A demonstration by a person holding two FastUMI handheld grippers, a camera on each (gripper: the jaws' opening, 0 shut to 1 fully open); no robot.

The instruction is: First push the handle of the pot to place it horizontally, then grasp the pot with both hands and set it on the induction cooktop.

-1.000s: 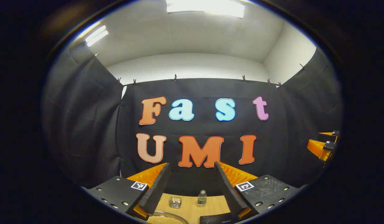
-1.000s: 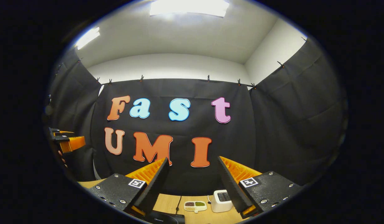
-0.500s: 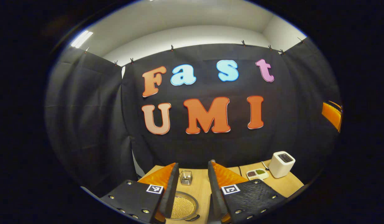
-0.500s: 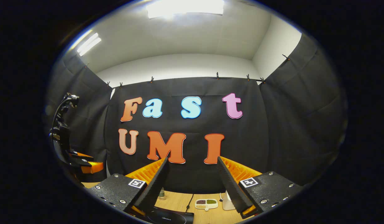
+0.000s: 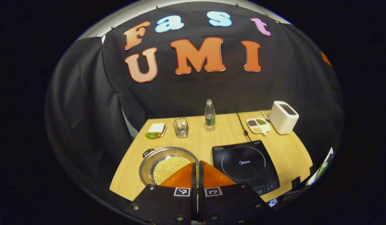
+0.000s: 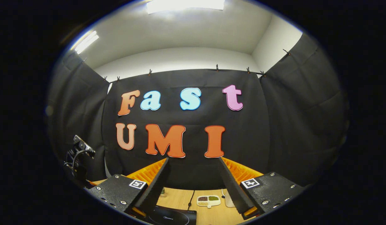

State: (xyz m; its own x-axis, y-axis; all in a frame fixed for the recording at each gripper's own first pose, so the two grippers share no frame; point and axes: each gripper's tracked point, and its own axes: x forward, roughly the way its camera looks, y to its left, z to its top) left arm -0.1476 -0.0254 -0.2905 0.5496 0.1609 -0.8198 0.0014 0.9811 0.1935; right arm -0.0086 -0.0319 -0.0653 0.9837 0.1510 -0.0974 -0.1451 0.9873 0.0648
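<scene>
In the left gripper view a steel pot (image 5: 163,162) holding pale yellow beans sits on the wooden table (image 5: 211,137) at the front left. One small black loop handle (image 5: 147,152) shows on its far left rim. The black induction cooktop (image 5: 244,164) lies just right of the pot. My left gripper (image 5: 196,163) hangs above the gap between pot and cooktop, its fingers pressed together on nothing. My right gripper (image 6: 193,161) is held high and level, open and empty, facing the booth wall. Below it, the cooktop's (image 6: 174,216) far edge shows.
Along the table's back stand a sandwich on a plate (image 5: 156,130), a glass cup (image 5: 180,127), a water bottle (image 5: 209,113), a divided snack dish (image 5: 258,125) and a white toaster (image 5: 283,117). The cooktop's cord (image 5: 242,126) runs back across the table.
My left gripper has tipped downward from the wall to the table and its fingers have gone from open to shut. The right gripper has barely moved and stays open.
</scene>
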